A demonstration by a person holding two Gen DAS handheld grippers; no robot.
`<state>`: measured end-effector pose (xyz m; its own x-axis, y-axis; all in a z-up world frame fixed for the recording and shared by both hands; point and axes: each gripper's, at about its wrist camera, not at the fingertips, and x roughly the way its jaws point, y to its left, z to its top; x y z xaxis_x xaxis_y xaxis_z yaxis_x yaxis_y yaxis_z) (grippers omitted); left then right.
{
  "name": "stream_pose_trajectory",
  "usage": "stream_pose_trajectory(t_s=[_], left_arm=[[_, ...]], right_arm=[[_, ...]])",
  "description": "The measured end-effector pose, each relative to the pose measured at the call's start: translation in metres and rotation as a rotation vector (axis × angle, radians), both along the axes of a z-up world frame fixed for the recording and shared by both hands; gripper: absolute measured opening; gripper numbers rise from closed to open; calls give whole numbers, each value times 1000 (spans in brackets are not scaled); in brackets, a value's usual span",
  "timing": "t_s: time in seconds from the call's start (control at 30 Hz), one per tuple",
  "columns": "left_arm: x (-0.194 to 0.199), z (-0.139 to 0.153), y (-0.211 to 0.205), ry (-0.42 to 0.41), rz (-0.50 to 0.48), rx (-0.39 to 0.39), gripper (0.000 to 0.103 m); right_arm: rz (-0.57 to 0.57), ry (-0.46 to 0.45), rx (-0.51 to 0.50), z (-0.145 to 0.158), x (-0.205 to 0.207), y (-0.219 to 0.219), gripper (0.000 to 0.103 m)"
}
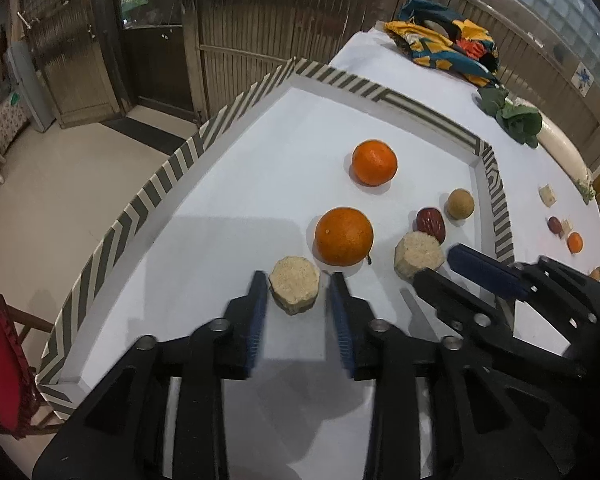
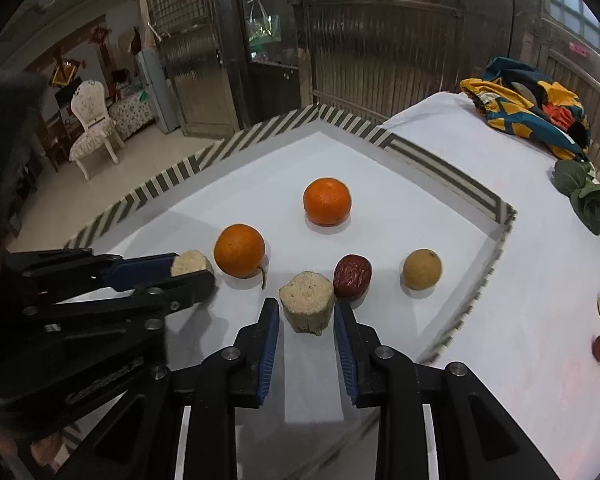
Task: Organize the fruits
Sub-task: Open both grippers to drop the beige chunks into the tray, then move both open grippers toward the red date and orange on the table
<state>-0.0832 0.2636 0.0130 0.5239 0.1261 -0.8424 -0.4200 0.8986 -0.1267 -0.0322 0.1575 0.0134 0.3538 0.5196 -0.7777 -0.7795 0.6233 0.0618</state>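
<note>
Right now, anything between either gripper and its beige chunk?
No. The left gripper is open around the left chunk; the right gripper is open around the right chunk. Nothing lies between.

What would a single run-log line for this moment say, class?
left gripper: open around cut chunk | right gripper: open around second chunk | tray: two oranges, red date, brown fruit

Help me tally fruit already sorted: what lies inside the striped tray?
Inside the striped tray: two oranges, a red date, a tan round fruit and two pale cut chunks. The tongs hide some floor.
</note>
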Motion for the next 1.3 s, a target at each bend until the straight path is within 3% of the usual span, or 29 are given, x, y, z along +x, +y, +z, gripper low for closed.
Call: stream_pose_trajectory(t_s=[0.03,0.13,0.4,0.77,1.13,1.3], left_arm=[[-1,2,-1,-11,6,10,53],[-7,11,-6,-49,21,32,62],[-9,29,-36,-105,-17,55,62],[20,42,-119,-134,-189,47,62],[64,36,-197,-103,-332,15,62],[95,31,-229,-104,-380,16,62]], right_arm=[[0,0,0,0,0,0,28],[-15,-4,31,8,-4,-13,29],[-114,3,113,25,-3,-68,30],[-254,-14,136,35,3,-150,31],[-466,10,110,13,29,-279,31],[-512,20,100,7,44,-310,31]])
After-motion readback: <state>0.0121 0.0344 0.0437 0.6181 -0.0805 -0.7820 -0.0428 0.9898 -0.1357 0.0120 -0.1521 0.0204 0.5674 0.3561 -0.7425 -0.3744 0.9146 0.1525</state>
